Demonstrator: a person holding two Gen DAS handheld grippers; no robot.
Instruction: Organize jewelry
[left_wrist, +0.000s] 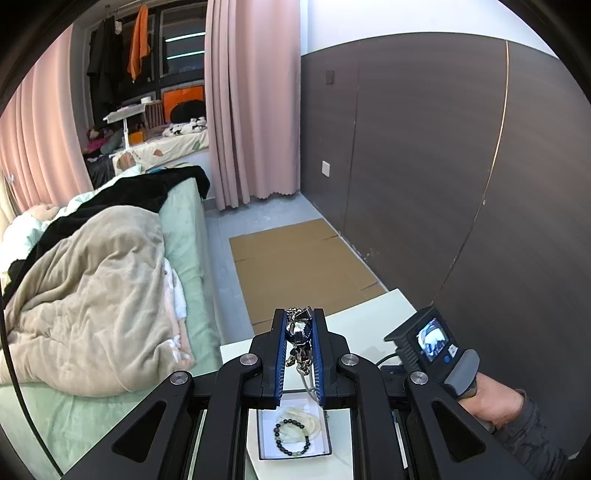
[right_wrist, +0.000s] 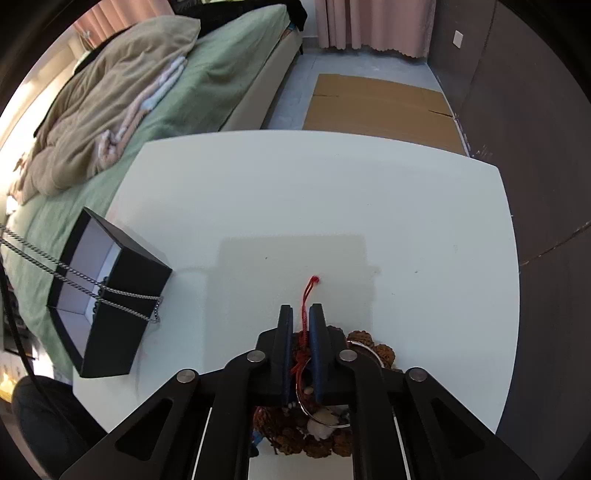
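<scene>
Silvery, knobbly pendant (left_wrist: 298, 332) with a dark blue glossy bead sitting clamped in the left hand-held gripper (left_wrist: 299, 317), its twisted chain (right_wrist: 74, 275) draping over a square black box (right_wrist: 107, 295) on the smooth white worktop (right_wrist: 295, 199). Lying inside the white-lined box: a beaded bracelet (left_wrist: 291, 437). Pinching a red cord (right_wrist: 305, 314) above rough brown beads (right_wrist: 373, 349): right hand-held gripper (right_wrist: 300, 314), fully closed.
</scene>
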